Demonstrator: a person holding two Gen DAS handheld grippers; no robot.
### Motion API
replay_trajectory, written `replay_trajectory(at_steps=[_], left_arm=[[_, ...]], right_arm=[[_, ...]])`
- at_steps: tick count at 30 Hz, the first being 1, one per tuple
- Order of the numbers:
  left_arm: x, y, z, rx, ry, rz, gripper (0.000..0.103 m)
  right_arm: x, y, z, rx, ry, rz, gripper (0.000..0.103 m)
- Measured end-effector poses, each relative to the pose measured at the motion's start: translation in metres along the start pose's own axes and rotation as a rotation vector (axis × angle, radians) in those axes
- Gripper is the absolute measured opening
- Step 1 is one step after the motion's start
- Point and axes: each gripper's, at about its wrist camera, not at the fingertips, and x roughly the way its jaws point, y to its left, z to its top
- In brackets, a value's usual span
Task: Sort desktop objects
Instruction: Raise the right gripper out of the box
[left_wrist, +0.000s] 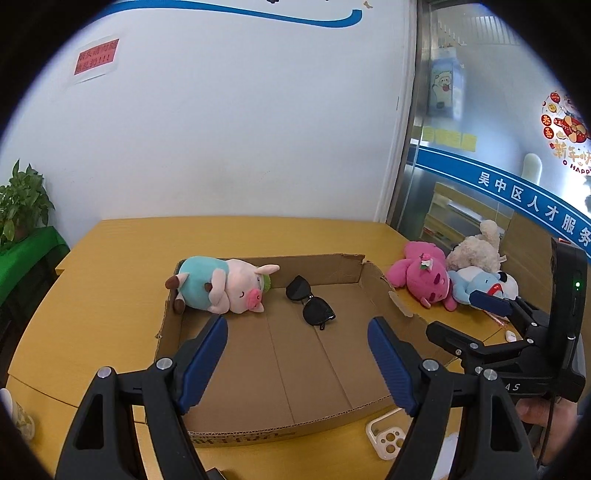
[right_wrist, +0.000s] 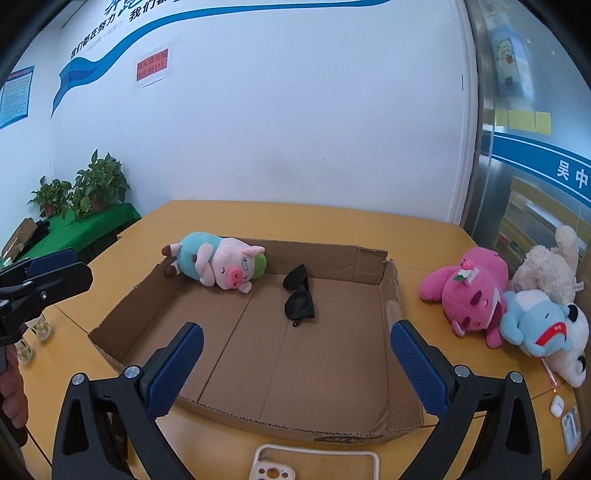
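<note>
A shallow cardboard box (left_wrist: 347, 269) (right_wrist: 122, 306) lies on the yellow table. Inside it at the back lie a pink pig plush in a teal shirt (left_wrist: 218, 286) (right_wrist: 214, 264) and black sunglasses (left_wrist: 310, 302) (right_wrist: 299, 297). To the right of the box lie a pink plush (left_wrist: 424, 275) (right_wrist: 469, 291), a blue and white plush (left_wrist: 484, 282) (right_wrist: 543, 325) and a cream plush (left_wrist: 476, 247) (right_wrist: 550, 262). My left gripper (left_wrist: 297, 363) is open and empty above the box's near half. My right gripper (right_wrist: 295, 367) is open and empty above the box's front edge; it also shows in the left wrist view (left_wrist: 469, 314).
A white phone case (left_wrist: 384, 435) (right_wrist: 314, 463) lies on the table in front of the box. A white earbud case (right_wrist: 557, 406) and a small card (right_wrist: 570, 424) lie at the right front. Potted plants (right_wrist: 81, 192) stand on a green-covered stand at the left. A glass partition is on the right.
</note>
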Motion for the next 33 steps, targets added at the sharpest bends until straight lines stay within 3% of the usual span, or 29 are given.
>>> replay_trajectory(at_steps=[5,17,26,33], left_arm=[[-0.005,-0.006,-0.010,0.008,-0.016,0.030,0.078],[0.005,-0.011,-0.015,0.005,0.018,0.017,0.078],[0.019,-0.016,-0.019,-0.004,0.061,-0.025,0.078],[0.026,-0.023,-0.024,-0.005,0.091,-0.051,0.078]], right_arm=[[-0.006,0.001,-0.006,-0.004,-0.002,-0.003,0.103],[-0.006,-0.005,-0.010,0.006,0.000,0.001,0.103],[0.000,-0.007,-0.015,-0.015,0.012,-0.017,0.103],[0.005,-0.012,-0.022,-0.009,0.036,0.022,0.103]])
